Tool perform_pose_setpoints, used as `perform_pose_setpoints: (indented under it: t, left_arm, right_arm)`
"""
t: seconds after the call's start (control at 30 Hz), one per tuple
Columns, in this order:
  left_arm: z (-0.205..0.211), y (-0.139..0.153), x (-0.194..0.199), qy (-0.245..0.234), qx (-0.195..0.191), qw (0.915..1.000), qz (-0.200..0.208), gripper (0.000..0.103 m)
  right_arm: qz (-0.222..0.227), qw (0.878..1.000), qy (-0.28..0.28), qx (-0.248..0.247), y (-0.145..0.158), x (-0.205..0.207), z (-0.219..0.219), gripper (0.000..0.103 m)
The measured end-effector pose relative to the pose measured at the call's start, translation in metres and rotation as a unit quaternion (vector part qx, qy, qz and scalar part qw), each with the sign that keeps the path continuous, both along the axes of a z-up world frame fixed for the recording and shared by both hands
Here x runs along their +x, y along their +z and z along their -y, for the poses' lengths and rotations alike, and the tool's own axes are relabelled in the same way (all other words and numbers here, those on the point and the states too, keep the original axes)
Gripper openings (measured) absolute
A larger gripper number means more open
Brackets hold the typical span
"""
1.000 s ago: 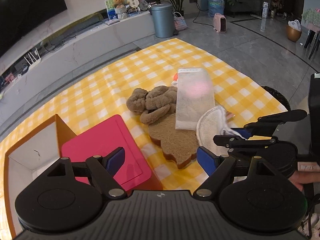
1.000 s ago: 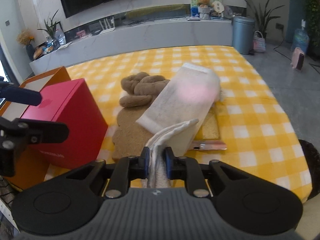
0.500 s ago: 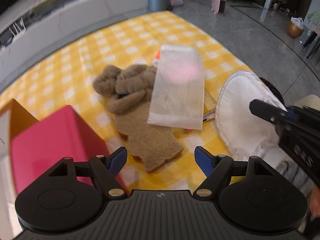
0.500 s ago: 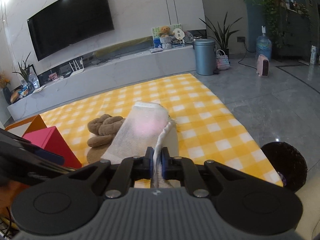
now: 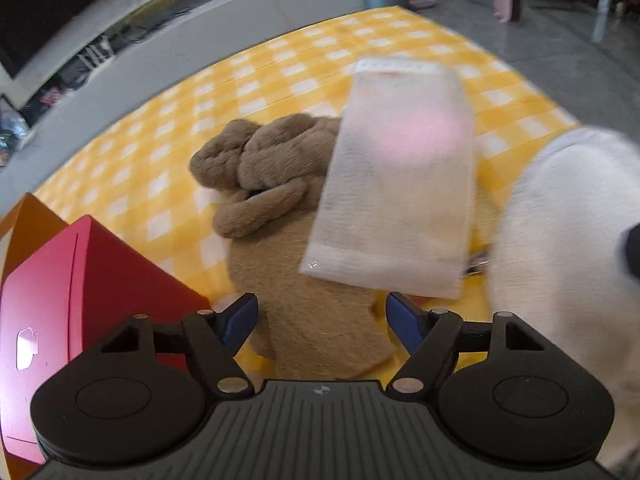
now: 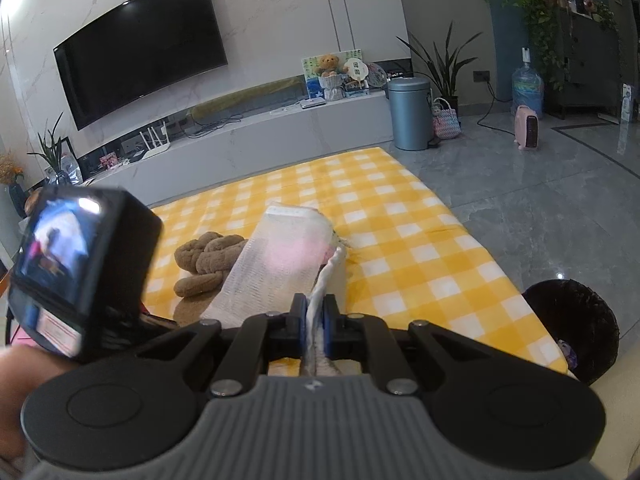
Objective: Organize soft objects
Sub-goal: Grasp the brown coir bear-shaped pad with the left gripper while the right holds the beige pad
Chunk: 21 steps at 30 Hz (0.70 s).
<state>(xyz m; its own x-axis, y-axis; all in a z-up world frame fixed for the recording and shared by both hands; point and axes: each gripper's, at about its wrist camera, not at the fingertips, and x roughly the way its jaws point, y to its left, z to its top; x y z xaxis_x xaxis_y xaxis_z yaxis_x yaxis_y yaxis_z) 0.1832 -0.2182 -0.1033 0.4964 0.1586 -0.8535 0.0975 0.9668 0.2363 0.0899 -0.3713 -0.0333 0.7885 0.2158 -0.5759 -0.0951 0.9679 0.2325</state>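
Meanwhile, the right gripper [image 6: 315, 316] pinches a white cloth pad [image 5: 560, 240], while the left gripper [image 5: 322, 320], jaws spread but closing, hovers over the brown loofah pad [image 5: 304, 304].

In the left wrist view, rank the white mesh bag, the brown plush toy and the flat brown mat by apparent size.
1. White mesh bag
2. Flat brown mat, partly covered, so close to the bag
3. Brown plush toy

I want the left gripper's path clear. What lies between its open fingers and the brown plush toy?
In the left wrist view, a flat brown mat fills the stretch from the closing left gripper to the plush toy.
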Motion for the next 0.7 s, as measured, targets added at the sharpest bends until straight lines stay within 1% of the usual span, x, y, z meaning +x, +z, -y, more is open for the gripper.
perform_pose_setpoints:
  t: [0.07,0.17,0.2,0.23,0.3,0.4,0.43,0.5,0.53,0.57,0.63,0.7]
  left_arm:
    - [0.000,-0.005,0.002,0.007,0.007,0.9999,0.007,0.090]
    - [0.003,-0.011,0.007,0.018,0.019,0.9997,0.001,0.091]
    - [0.002,-0.012,0.009,0.027,0.017,0.9995,-0.004,0.091]
    - [0.000,-0.013,0.010,0.036,0.009,0.9993,-0.008,0.087]
    - [-0.004,-0.011,0.009,0.049,-0.012,0.9987,-0.007,0.085]
    - [-0.007,-0.008,0.005,0.044,-0.019,0.9988,-0.010,0.083]
    - [-0.010,-0.005,0.003,0.045,-0.027,0.9985,-0.015,0.082]
    - [-0.017,0.006,-0.005,0.036,-0.064,0.9971,-0.022,0.082]
    - [-0.020,0.015,-0.012,0.033,-0.080,0.9962,-0.015,0.082]
    - [-0.021,0.024,-0.020,0.024,-0.087,0.9960,-0.002,0.082]
    - [-0.019,0.043,-0.035,-0.004,-0.084,0.9962,0.023,0.082]
    - [-0.019,0.057,-0.049,-0.026,-0.088,0.9952,0.034,0.082]
  right_arm:
    - [0.002,1.000,-0.009,0.001,0.000,0.000,0.002,0.006]
    - [0.005,1.000,-0.009,0.000,0.001,-0.001,0.001,0.006]
    - [0.005,1.000,-0.007,-0.001,0.001,-0.001,0.001,0.006]
    - [0.004,1.000,-0.006,-0.002,0.001,0.000,0.000,0.006]
    - [0.002,1.000,-0.005,-0.003,0.000,0.000,0.000,0.006]
    - [0.002,1.000,-0.006,-0.001,-0.001,0.000,0.001,0.006]
    - [0.002,1.000,-0.006,0.000,-0.001,0.000,0.001,0.006]
    - [0.002,1.000,-0.006,0.001,-0.002,0.001,0.002,0.006]
    - [0.002,1.000,-0.007,0.002,-0.002,0.001,0.002,0.006]
    - [0.002,1.000,-0.008,0.003,-0.002,0.001,0.002,0.006]
    - [0.004,1.000,-0.010,0.004,-0.002,0.000,0.004,0.006]
    - [0.007,1.000,-0.009,0.008,-0.001,0.000,0.005,0.006]
